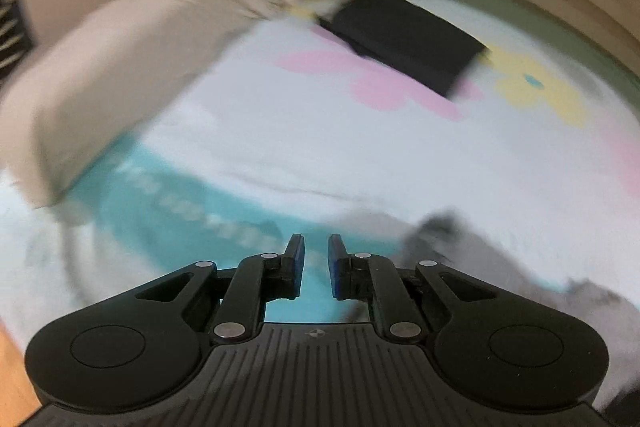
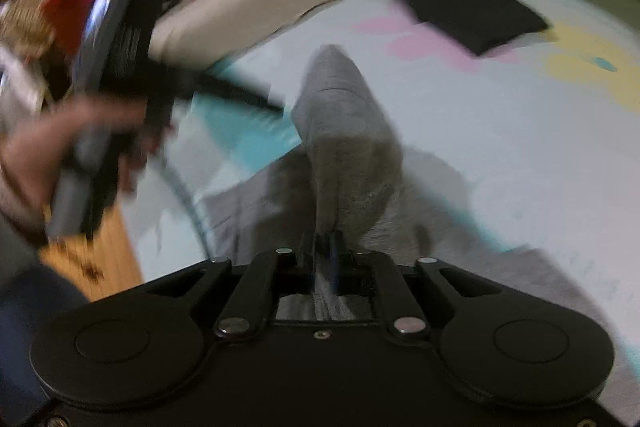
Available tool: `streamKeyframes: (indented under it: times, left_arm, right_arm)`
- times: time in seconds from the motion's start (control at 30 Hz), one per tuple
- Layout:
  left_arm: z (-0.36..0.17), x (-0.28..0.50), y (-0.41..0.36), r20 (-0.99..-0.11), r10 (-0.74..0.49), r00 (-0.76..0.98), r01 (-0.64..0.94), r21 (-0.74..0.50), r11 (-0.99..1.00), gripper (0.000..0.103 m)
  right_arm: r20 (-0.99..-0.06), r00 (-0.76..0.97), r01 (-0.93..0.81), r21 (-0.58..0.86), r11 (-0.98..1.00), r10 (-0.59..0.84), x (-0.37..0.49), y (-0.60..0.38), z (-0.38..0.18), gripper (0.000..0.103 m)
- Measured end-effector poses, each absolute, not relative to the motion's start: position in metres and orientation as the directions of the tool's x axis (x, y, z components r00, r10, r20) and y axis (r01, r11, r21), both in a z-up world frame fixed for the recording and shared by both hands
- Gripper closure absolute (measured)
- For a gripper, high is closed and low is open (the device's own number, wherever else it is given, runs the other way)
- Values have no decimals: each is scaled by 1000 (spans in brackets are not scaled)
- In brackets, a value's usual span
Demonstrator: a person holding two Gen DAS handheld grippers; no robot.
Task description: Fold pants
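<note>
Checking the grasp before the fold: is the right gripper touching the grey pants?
Touching. The right wrist view shows the right gripper with its jaws closed on a fold of the grey pants.

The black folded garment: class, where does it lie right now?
The black folded garment lies at the far side of the flowered bedspread, upper right in both wrist views, beside the cream pillow.

Grey pants (image 2: pixel 344 131), bunched and lifted, drape over the bed.
</note>
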State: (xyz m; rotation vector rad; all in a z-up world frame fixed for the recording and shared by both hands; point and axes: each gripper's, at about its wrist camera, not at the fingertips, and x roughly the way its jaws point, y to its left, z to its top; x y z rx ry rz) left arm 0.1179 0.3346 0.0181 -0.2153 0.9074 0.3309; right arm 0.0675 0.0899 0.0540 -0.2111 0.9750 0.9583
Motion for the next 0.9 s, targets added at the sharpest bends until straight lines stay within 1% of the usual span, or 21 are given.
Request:
streamKeyframes:
  times: [0.07, 0.13, 0.17, 0.27, 0.3, 0.33, 0.4, 0.43, 0.47, 0.5, 0.53, 0.57, 0.6, 0.63, 0.7, 0.73, 0.8, 0.9]
  left_arm:
    - [25, 112, 338, -780, 213, 588, -388, -41, 921, 90]
    - [33, 110, 335, -761, 208, 615, -375, -49, 926, 90]
    - [34, 110, 331, -757, 189, 626, -353, -60, 934, 90]
    - [30, 117, 316, -771, 70, 633, -245, -114, 963, 90]
    - [28, 120, 308, -778, 19, 628, -197, -135, 971, 90]
    - [24, 122, 303, -784, -14, 620, -163, -146, 976, 90]
    - [15, 126, 292, -809, -50, 586, -112, -143, 983, 90]
    - [10, 128, 287, -825, -48, 562, -103, -127, 987, 90]
    - [5, 131, 283, -840, -36, 541, -97, -105, 990, 90]
    - [3, 130, 280, -848, -26, 529, -91, -87, 992, 90]
    - [0, 131, 277, -854, -17, 520, -83, -70, 994, 90]
    - [-1, 131, 276, -857, -12, 514, -79, -61, 995, 90]
    - [-2, 130, 276, -860, -11, 510, -78, -59, 995, 90]
    - [-3, 129, 277, -862, -12, 507, -79, -61, 995, 90]
    - [-5, 126, 279, -867, -19, 498, -82, -68, 994, 90]
    - [-7, 127, 280, -871, -23, 491, -82, -73, 994, 89]
    - [-10, 125, 278, -877, -26, 481, -87, -77, 993, 90]
    - [-11, 125, 273, -880, -11, 475, -88, -60, 994, 89]
  right_arm:
    - [-805, 166, -787, 240, 568, 570, 49, 108, 35, 97]
    - [-826, 143, -796, 231, 560, 545, 35, 123, 16, 97]
    - [-839, 140, -805, 213, 553, 526, 27, 130, 6, 97]
    - [-847, 168, -805, 178, 567, 505, 10, 135, -9, 96]
    - [-841, 185, -802, 170, 573, 508, 7, 133, -7, 93]
    - [-837, 187, -799, 175, 575, 514, 5, 130, -4, 87]
    - [-827, 186, -784, 201, 587, 531, 3, 118, 4, 86]
    - [-824, 197, -774, 202, 600, 532, 3, 108, 10, 84]
    - [-823, 214, -765, 194, 614, 527, 3, 96, 15, 80]
    - [-823, 238, -754, 178, 632, 516, 4, 84, 20, 65]
    - [-822, 268, -738, 160, 656, 502, 5, 72, 24, 46]
    - [-820, 305, -715, 140, 685, 485, 6, 55, 27, 38]
    - [-815, 338, -694, 123, 709, 471, 7, 41, 30, 26]
    - [-808, 383, -665, 95, 741, 447, 8, 23, 33, 23]
    - [-806, 457, -598, 36, 800, 378, 15, -11, 37, 22]
    - [-810, 485, -555, 6, 832, 329, 21, -31, 37, 18]
    - [-821, 515, -474, -33, 880, 247, 30, -60, 36, 17]
    - [-844, 521, -315, -50, 948, 129, 46, -108, 27, 17]
